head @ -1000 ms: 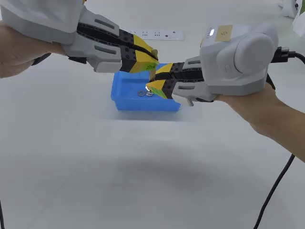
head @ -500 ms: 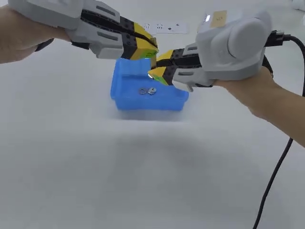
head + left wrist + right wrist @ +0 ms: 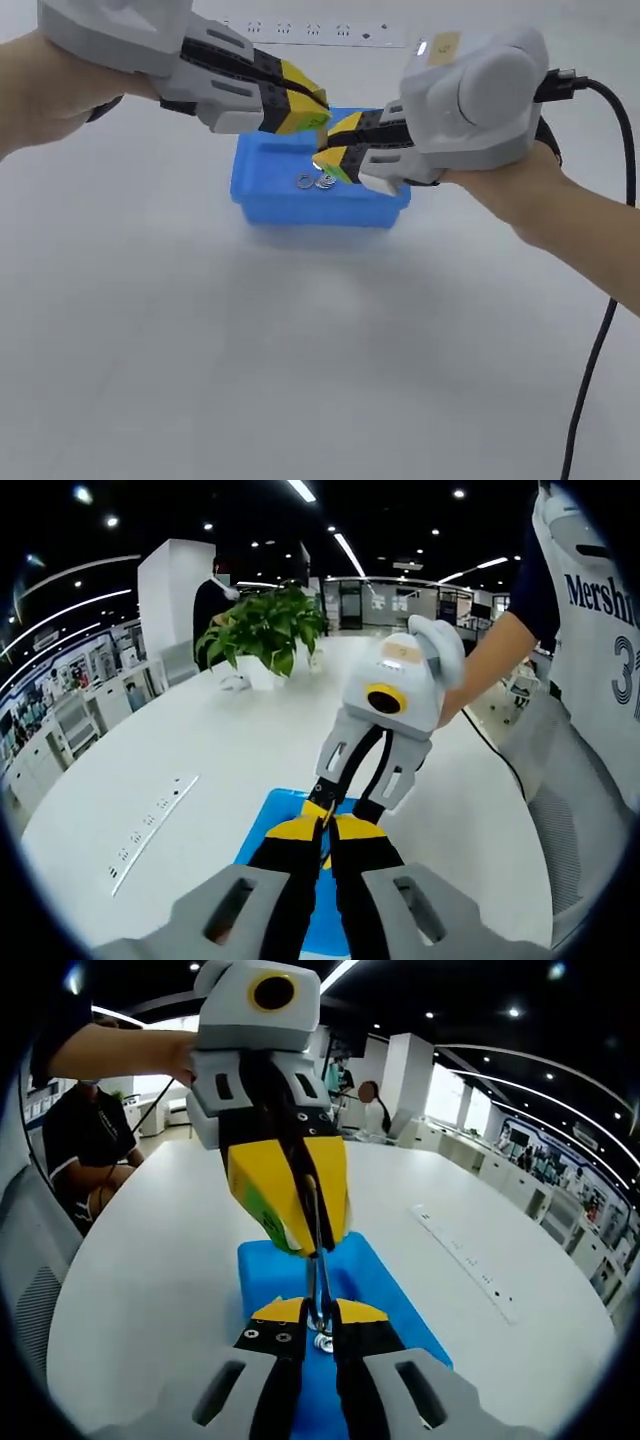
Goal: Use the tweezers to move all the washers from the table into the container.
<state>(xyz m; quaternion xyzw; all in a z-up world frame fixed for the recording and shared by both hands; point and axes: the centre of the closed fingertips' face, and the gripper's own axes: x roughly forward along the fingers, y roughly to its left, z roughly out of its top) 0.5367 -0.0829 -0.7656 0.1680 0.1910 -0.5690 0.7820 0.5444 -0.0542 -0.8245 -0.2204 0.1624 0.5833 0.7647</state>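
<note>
The step in hand looked like the drop itself: a washer carried over the container and the release not yet made. Nearest the person, the black cable [image 3: 592, 350] ran over the white table [image 3: 250, 380] up to the right hand [image 3: 505, 190], which reached in from the right with the forearm slanting toward the middle. It held the right gripper [image 3: 330, 165] roughly level, nose pointing left and dipped over the blue container [image 3: 300, 208]. Its jaws were drawn narrow, pinching the thin steel tweezers [image 3: 318, 1285] near their points. A washer [image 3: 323, 1342] sat right at those points, though in the right gripper view it was hard to say whether it was gripped or already lay on the container's floor. Two washers [image 3: 305, 181] rested inside the container, just left of the right gripper's nose. Beyond and a little higher, the left hand [image 3: 50, 90] came in from the upper left, and the left gripper [image 3: 312, 108] slanted down to the right. Its yellow jaws were pressed together on the tweezers' upper end, so the two noses nearly met above the box. The next move probably called for a slight easing of the right jaws, so that the tweezers spring apart and the washer falls inside the walls. Farthest off, a white power strip [image 3: 300, 30] lay along the table's back.
</note>
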